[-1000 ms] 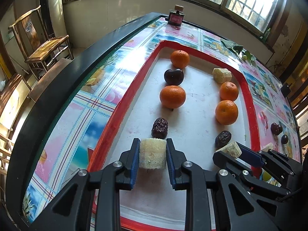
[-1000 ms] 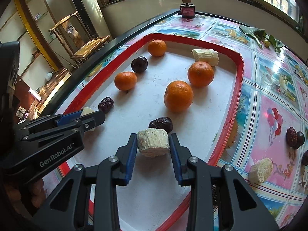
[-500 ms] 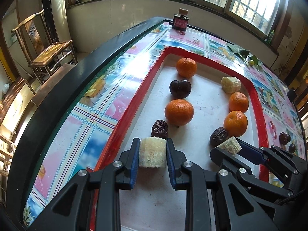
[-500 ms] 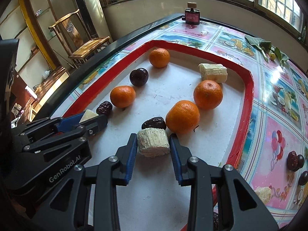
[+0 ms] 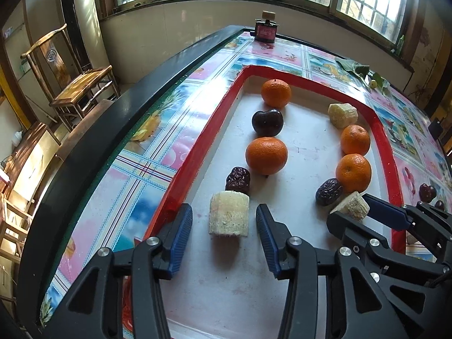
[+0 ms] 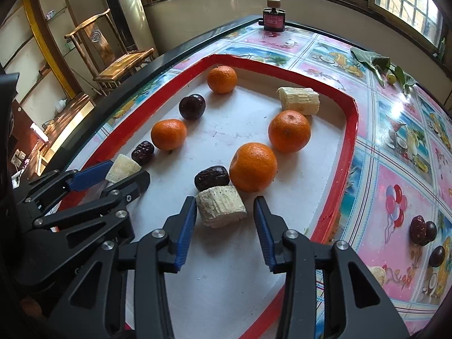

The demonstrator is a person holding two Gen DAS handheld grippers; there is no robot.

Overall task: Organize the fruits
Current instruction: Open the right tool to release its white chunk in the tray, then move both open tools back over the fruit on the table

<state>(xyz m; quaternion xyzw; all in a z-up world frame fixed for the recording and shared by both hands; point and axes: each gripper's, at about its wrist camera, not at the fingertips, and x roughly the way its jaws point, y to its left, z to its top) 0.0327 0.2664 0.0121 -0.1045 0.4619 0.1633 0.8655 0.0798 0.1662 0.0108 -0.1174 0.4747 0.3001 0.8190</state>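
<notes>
Left wrist view: left gripper (image 5: 224,224) spread wide around a pale fruit chunk (image 5: 229,213) sitting on the red-rimmed tray (image 5: 195,155), near left; right gripper (image 6: 225,224) also spread, its own chunk (image 6: 221,209) resting beside a date (image 6: 212,177) and an orange (image 6: 253,167).

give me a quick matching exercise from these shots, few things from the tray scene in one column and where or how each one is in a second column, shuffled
Things:
1. left claw
2. dark plum
3. small dark bottle
4. green leaves

Places or states:
A. between two oranges in the left row
B. on the tablecloth, outside the red tray
C. at the table's far edge, below the window
D. open around a pale cut chunk

Pairs: 1-D, 2-A, 3-C, 4-B
</notes>
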